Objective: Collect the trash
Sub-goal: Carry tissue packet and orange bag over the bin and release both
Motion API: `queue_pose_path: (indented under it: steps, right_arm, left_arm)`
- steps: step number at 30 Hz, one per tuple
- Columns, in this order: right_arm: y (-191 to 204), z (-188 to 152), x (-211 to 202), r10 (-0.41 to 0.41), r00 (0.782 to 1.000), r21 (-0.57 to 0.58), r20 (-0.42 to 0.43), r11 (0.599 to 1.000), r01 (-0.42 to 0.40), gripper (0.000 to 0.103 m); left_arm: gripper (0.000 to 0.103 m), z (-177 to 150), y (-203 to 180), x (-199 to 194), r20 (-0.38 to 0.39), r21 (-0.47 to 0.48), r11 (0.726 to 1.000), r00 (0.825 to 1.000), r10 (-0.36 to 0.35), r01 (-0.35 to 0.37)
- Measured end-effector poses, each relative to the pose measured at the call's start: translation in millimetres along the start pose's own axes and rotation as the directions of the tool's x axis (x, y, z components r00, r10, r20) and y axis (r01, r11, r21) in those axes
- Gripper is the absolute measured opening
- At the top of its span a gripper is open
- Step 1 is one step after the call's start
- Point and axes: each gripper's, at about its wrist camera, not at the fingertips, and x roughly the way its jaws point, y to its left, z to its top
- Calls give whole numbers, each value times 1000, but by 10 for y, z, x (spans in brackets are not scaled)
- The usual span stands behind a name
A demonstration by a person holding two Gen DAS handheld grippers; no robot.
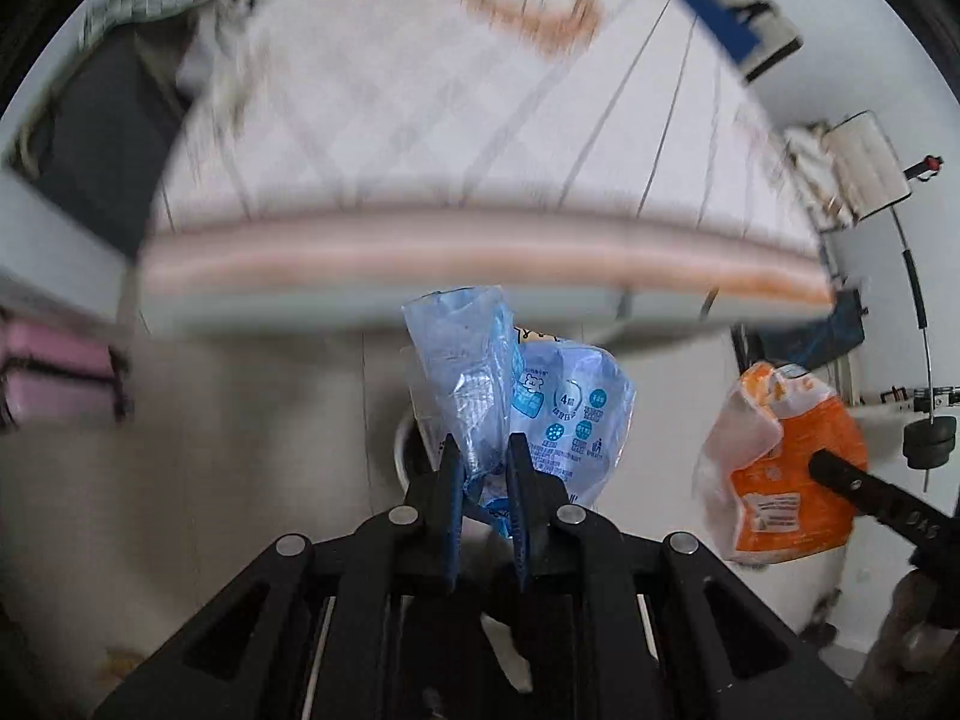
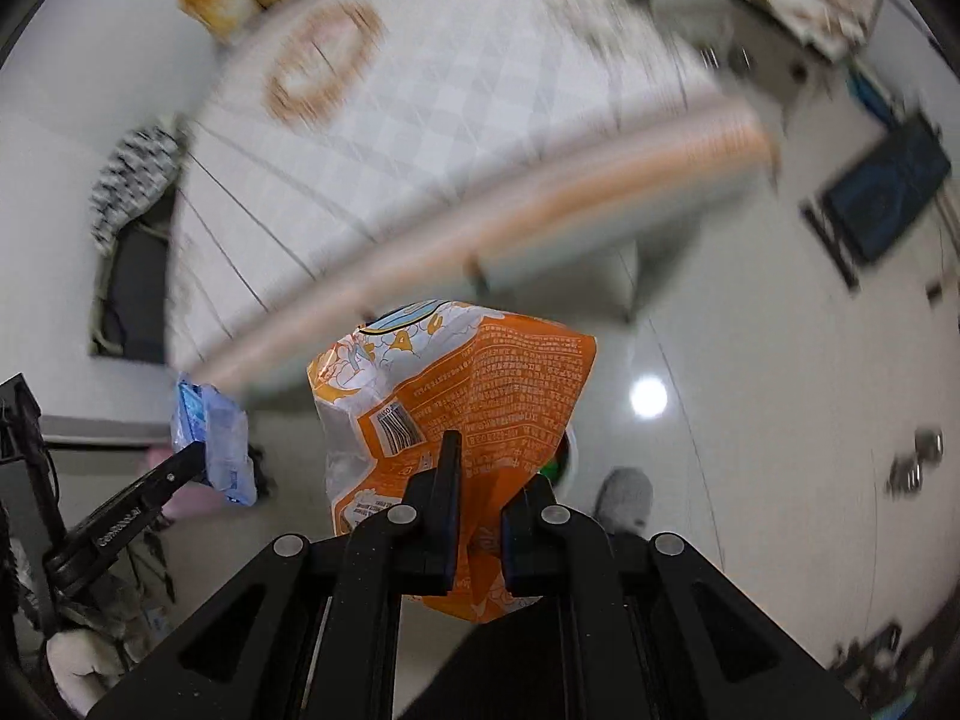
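Note:
My left gripper [image 1: 483,450] is shut on a crumpled blue plastic wrapper [image 1: 528,390], which hangs above the pale floor. Behind that wrapper shows part of a white rim [image 1: 401,450], perhaps a bin. My right gripper [image 2: 483,462] is shut on an orange snack bag [image 2: 474,384] with a barcode. In the left wrist view the orange snack bag [image 1: 780,468] shows at the right, pinched by the right gripper's finger [image 1: 840,474]. In the right wrist view the blue wrapper [image 2: 213,438] appears at the left in the left gripper's finger [image 2: 174,468]. A white rim [image 2: 570,450] peeks out behind the orange bag.
A table with a white checked cloth [image 1: 450,120] and an orange edge band [image 1: 480,258] fills the upper part of both views, blurred. A pink box [image 1: 54,366] sits at the left. A grey slipper [image 2: 624,498] rests on the glossy floor. Dark furniture [image 2: 888,192] stands at the right.

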Motion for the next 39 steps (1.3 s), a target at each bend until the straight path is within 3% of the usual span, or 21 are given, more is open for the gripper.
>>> queue_pose_path:
  steps: [6,12,18,25,26,28,30,31,33,36,39]
  right_arm:
    - [-610,-443,1233,-39,990,105,-138,993,53,10]
    - [-1087,-544,2669,-79,983,166,-168,980,107,10]
    - [-1390,-622,3784,-42,977,205,-208,975,86,10]
    - [-1488,-659,4529,13,962,226,-272,973,51,11]
    - [-1466,-678,4587,22,959,228,-281,973,45,15]
    - [-1491,-726,4676,50,949,224,-310,974,22,33]
    - [-1468,-767,4688,77,942,215,-326,977,-6,55]
    - [-1400,-753,4713,91,939,203,-333,979,-23,60]
    - [-1329,-755,4639,77,935,147,-345,989,-27,80]
    - [-1233,-720,4460,52,936,65,-348,997,-31,96]
    - [-1168,-693,4159,-20,950,-61,-313,998,1,100]
  left_arm:
    - [11,-441,294,1237,-172,-143,989,984,-56,32]
    - [11,-392,480,2520,-233,-254,965,965,-124,62]
    - [13,-134,361,3557,-280,-231,967,945,-169,104]
    - [14,-22,143,4065,-345,-172,980,925,-160,105]
    - [19,-65,196,4047,-348,-167,981,924,-155,102]
    - [39,-90,208,3993,-346,-149,985,928,-136,89]
    - [83,-128,298,3873,-335,-148,986,934,-125,79]
    - [86,-141,316,3827,-329,-148,986,937,-118,72]
    - [87,-167,360,3757,-317,-150,987,943,-104,59]
    - [89,-190,368,3535,-255,-123,992,966,-39,7]
    - [90,-274,348,3203,-192,-89,994,980,50,-68]
